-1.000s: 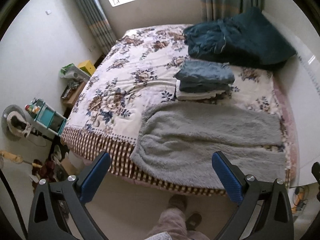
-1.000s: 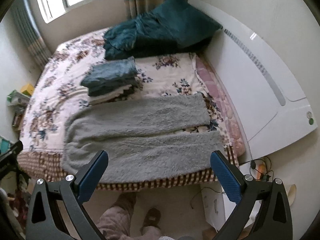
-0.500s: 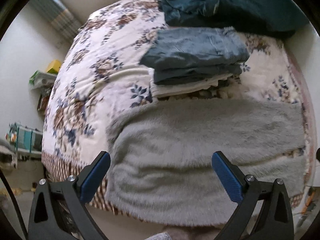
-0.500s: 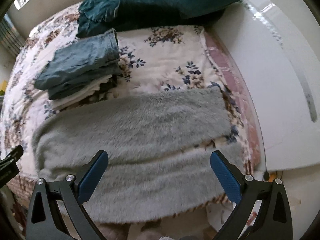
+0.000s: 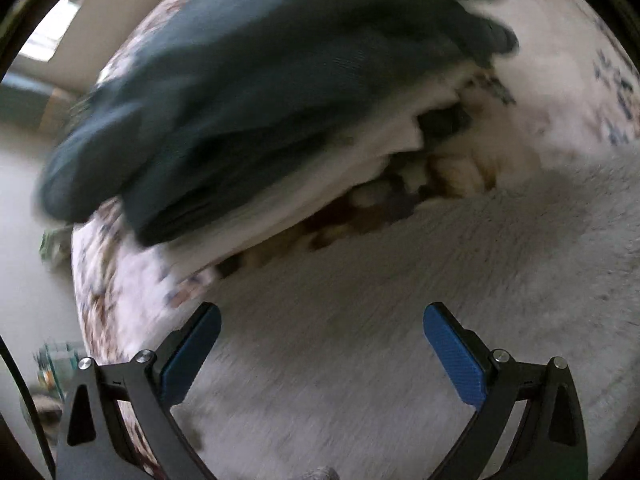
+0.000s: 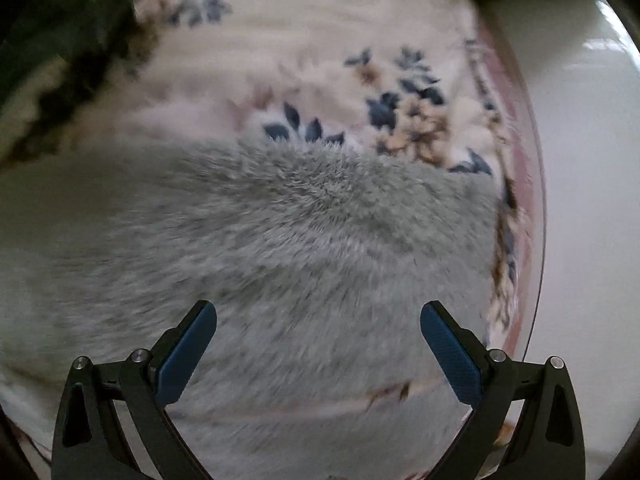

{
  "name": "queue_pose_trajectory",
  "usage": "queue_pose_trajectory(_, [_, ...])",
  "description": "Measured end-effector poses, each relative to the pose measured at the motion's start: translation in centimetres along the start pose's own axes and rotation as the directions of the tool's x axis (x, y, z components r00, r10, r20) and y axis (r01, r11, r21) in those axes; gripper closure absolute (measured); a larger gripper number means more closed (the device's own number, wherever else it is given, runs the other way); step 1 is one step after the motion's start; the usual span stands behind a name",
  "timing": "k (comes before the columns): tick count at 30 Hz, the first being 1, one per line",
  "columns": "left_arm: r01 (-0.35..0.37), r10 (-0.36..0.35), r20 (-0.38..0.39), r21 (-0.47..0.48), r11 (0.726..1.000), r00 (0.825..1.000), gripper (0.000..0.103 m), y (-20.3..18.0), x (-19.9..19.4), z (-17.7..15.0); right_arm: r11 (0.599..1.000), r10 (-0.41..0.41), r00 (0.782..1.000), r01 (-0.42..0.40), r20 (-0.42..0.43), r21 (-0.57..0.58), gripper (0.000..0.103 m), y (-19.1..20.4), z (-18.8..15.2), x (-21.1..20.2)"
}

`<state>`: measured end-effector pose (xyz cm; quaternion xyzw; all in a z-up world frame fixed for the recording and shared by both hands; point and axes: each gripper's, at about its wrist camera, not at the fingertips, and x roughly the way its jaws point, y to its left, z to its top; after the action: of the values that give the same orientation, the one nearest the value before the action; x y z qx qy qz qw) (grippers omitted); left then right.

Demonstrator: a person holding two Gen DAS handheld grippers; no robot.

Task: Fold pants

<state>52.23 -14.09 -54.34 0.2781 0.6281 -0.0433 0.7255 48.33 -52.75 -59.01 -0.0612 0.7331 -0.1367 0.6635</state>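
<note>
The grey fleece pants (image 5: 400, 320) lie flat across the floral bed. In the left wrist view my left gripper (image 5: 322, 316) is open, low over the waist end of the pants near their far edge. In the right wrist view my right gripper (image 6: 318, 314) is open, low over the upper leg of the pants (image 6: 280, 232) near its hem. Neither gripper holds anything. Both views are motion-blurred.
A stack of folded clothes (image 5: 248, 92), blue jeans on top, sits just beyond the pants in the left view. The floral quilt (image 6: 320, 52) lies beyond the leg. The white headboard (image 6: 592, 200) runs along the right side.
Both grippers have dropped from high above the bed to close over the pants, moving forward toward the far edge. Both stay open.
</note>
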Motion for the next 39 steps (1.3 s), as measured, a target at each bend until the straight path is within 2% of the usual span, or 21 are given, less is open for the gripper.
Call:
queue_pose_trajectory(3, [-0.006, 0.005, 0.011, 0.102, 0.995, 1.000, 0.000, -3.0, 2.2, 1.6, 0.991, -0.061, 0.998, 0.059, -0.008, -0.122, 0.000, 0.7, 2.6, 3.6])
queue_pose_trajectory(6, [-0.024, 0.021, 0.015, 0.207, 0.978, 1.000, 0.001, -5.4, 4.0, 2.6, 0.971, -0.124, 0.992, 0.124, 0.012, -0.206, 0.000, 1.5, 4.9, 5.8])
queue_pose_trajectory(8, [-0.011, 0.010, 0.006, 0.253, 0.967, 1.000, 0.003, -6.1, 4.9, 3.1, 0.960, -0.124, 0.992, 0.120, -0.002, -0.254, 0.000, 1.9, 6.5, 7.2])
queue_pose_trajectory(10, [0.038, -0.038, -0.003, 0.273, 0.961, 0.999, 0.014, -5.9, 5.2, 3.7, 0.954, -0.113, 0.993, 0.099, -0.032, -0.283, 0.001, 2.3, 7.7, 8.3])
queue_pose_trajectory(11, [0.101, -0.099, -0.020, 0.269, 0.958, 0.995, 0.021, -5.4, 5.3, 4.1, 0.951, -0.101, 0.994, 0.086, -0.034, -0.297, 0.004, 2.5, 8.2, 8.7])
queue_pose_trajectory(12, [0.152, -0.149, -0.033, 0.264, 0.952, 0.988, 0.044, -5.1, 5.3, 4.3, 0.948, -0.085, 0.996, 0.071, -0.032, -0.310, 0.012, 2.7, 8.4, 8.7])
queue_pose_trajectory(13, [0.221, -0.214, -0.054, 0.256, 0.941, 0.975, 0.056, -4.5, 5.1, 4.6, 0.945, -0.072, 0.997, 0.059, -0.030, -0.322, 0.023, 2.8, 8.4, 8.6])
queue_pose_trajectory(14, [0.239, -0.234, -0.053, 0.262, 0.935, 0.971, 0.062, -4.1, 4.9, 4.6, 0.940, -0.051, 0.998, 0.040, -0.024, -0.338, 0.032, 3.0, 8.3, 8.4])
queue_pose_trajectory(16, [0.258, -0.255, -0.048, 0.270, 0.928, 0.966, 0.086, -3.3, 4.1, 4.7, 0.938, -0.004, 1.000, 0.001, -0.007, -0.348, 0.071, 3.3, 7.8, 7.4])
queue_pose_trajectory(18, [0.253, -0.253, -0.033, 0.250, 0.935, 0.967, 0.094, -2.2, 3.1, 5.0, 0.938, -0.007, 0.999, 0.018, 0.032, -0.345, 0.089, 3.3, 7.3, 6.4])
queue_pose_trajectory(22, [0.221, -0.232, 0.046, 0.171, 0.960, 0.972, 0.098, 0.3, -0.6, 4.5, 0.966, 0.019, 0.995, 0.007, 0.098, -0.259, 0.093, 1.4, 6.0, 4.2])
queue_pose_trajectory(25, [0.223, -0.231, 0.084, 0.092, 0.970, 0.969, 0.098, 2.7, -3.9, 3.8, 0.983, 0.037, 0.988, -0.009, 0.149, -0.183, 0.094, -0.1, 4.3, 1.9])
queue_pose_trajectory(29, [0.208, -0.208, 0.124, 0.011, 0.978, 0.970, 0.098, 5.4, -9.3, 1.2, 0.993, 0.025, 0.976, -0.001, 0.216, -0.114, 0.094, -1.0, 0.4, -1.9])
queue_pose_trajectory(32, [0.214, -0.207, 0.158, -0.027, 0.976, 0.965, 0.098, 3.6, -11.9, -4.6, 0.998, 0.000, 0.964, 0.018, 0.267, -0.067, 0.094, 0.0, -3.8, -4.8])
queue_pose_trajectory(33, [0.227, -0.218, 0.154, -0.047, 0.973, 0.964, 0.098, 1.5, -12.1, -7.3, 0.998, -0.001, 0.962, 0.017, 0.274, -0.054, 0.094, 0.2, -5.6, -5.6])
queue_pose_trajectory(34, [0.247, -0.235, 0.148, -0.068, 0.967, 0.961, 0.098, 1.4, -12.8, -9.0, 0.999, -0.008, 0.960, 0.018, 0.282, -0.034, 0.094, 0.2, -7.7, -6.5])
queue_pose_trajectory(35, [0.255, -0.242, 0.147, -0.080, 0.964, 0.959, 0.098, -0.9, -12.7, -10.8, 1.000, -0.014, 0.958, 0.020, 0.285, -0.019, 0.094, 0.6, -9.7, -7.1])
queue_pose_trajectory(36, [0.261, -0.248, 0.136, -0.091, 0.961, 0.959, 0.098, -1.6, -13.0, -12.5, 1.000, -0.019, 0.958, 0.022, 0.287, -0.006, 0.094, 1.0, -11.7, -7.5])
queue_pose_trajectory(39, [0.303, -0.294, 0.088, -0.133, 0.943, 0.952, 0.098, -3.8, -13.0, -18.1, 0.999, -0.029, 0.967, 0.022, 0.254, 0.028, 0.094, 2.1, -17.9, -7.8])
